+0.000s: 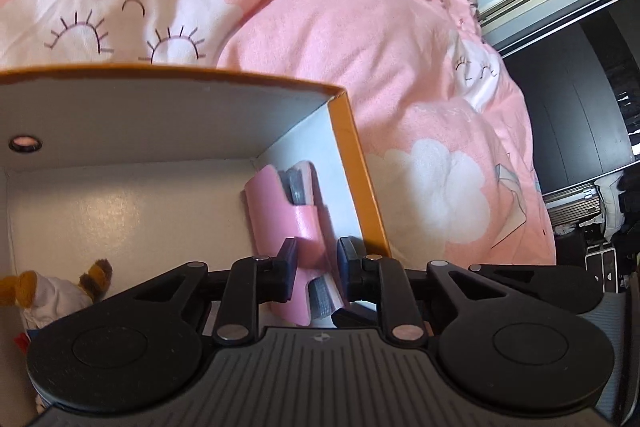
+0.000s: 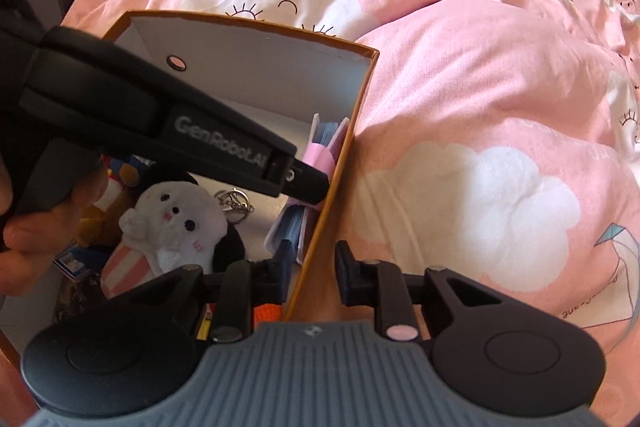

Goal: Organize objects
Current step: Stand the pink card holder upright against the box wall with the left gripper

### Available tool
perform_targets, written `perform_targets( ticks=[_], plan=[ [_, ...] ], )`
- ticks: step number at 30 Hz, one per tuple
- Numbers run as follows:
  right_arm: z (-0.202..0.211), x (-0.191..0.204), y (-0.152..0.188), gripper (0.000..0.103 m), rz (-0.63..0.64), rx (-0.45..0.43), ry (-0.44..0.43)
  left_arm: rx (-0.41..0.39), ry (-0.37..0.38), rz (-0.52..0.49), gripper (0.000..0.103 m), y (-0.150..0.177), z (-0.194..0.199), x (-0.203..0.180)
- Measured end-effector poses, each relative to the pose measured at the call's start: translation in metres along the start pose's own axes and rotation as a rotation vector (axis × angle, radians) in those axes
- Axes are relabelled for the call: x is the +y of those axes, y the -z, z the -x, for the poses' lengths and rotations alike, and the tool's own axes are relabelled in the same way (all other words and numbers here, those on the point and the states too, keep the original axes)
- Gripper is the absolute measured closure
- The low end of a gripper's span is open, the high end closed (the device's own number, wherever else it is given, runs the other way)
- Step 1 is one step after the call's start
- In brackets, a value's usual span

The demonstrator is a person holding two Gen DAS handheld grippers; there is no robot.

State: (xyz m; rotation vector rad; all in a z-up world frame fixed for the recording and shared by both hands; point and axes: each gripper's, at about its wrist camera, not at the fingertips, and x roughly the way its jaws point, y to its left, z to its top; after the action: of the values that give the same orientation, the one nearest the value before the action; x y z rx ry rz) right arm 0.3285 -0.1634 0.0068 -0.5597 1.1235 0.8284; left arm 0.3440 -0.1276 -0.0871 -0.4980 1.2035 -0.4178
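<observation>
Left gripper (image 1: 316, 267) is clenched on the pink wallet (image 1: 288, 223), which sits inside the box (image 1: 352, 147) against its right wall, near the far right corner. Right gripper (image 2: 312, 267) straddles that same wall; contact looks likely, but whether the fingers actually pinch it can't be told. Plush toy (image 2: 172, 223) and keyring (image 2: 236, 203) are already in the box. Step in hand: placing the wallet. Next move likely calls for releasing it and lifting clear without snagging the wall.

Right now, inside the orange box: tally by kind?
Plush toys: 2, the white plush and the brown plush
Pink wallet: 1
Metal keyring: 1
Total: 4 identifiable; clutter along the left edge is too hidden to count.
</observation>
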Motion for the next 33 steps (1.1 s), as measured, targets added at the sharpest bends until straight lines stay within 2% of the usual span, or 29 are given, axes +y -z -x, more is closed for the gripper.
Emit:
perform_targets(
  ticks=[2, 6, 10, 16, 17, 20, 22, 26, 31, 33],
  plan=[
    [0.001, 0.003, 0.002, 0.079, 0.013, -0.009, 0.011, -0.005, 0.009, -0.004, 0.073, 0.002, 0.0, 0.0],
    [0.003, 0.005, 0.005, 0.078, 0.016, -0.025, 0.033, -0.002, 0.01, 0.015, 0.073, 0.005, -0.004, 0.006],
    [0.004, 0.004, 0.008, 0.078, 0.009, -0.026, 0.038, -0.004, -0.023, 0.012, 0.073, 0.008, -0.011, 0.01],
    [0.007, 0.008, 0.01, 0.078, 0.005, -0.045, 0.026, -0.026, -0.102, -0.014, 0.079, 0.011, -0.009, 0.012],
    [0.008, 0.008, 0.01, 0.078, 0.004, -0.046, 0.023, -0.028, -0.123, -0.028, 0.079, 0.012, -0.006, 0.009],
    [0.008, 0.009, 0.011, 0.078, 0.007, -0.049, 0.023, -0.055, -0.252, -0.137, 0.079, 0.015, 0.006, -0.007],
    [0.01, 0.009, 0.011, 0.078, 0.01, -0.053, 0.026, -0.063, -0.277, -0.158, 0.079, 0.015, 0.008, -0.013],
    [0.013, 0.007, 0.012, 0.078, -0.004, -0.057, 0.032, 0.029, -0.224, -0.126, 0.077, 0.011, -0.009, -0.012],
    [0.015, 0.006, 0.019, 0.078, -0.009, -0.057, 0.02, 0.036, -0.036, 0.008, 0.074, 0.01, -0.008, 0.0],
    [0.013, 0.007, 0.02, 0.078, -0.007, -0.055, 0.018, 0.039, -0.003, 0.044, 0.075, 0.01, -0.007, 0.003]
  ],
)
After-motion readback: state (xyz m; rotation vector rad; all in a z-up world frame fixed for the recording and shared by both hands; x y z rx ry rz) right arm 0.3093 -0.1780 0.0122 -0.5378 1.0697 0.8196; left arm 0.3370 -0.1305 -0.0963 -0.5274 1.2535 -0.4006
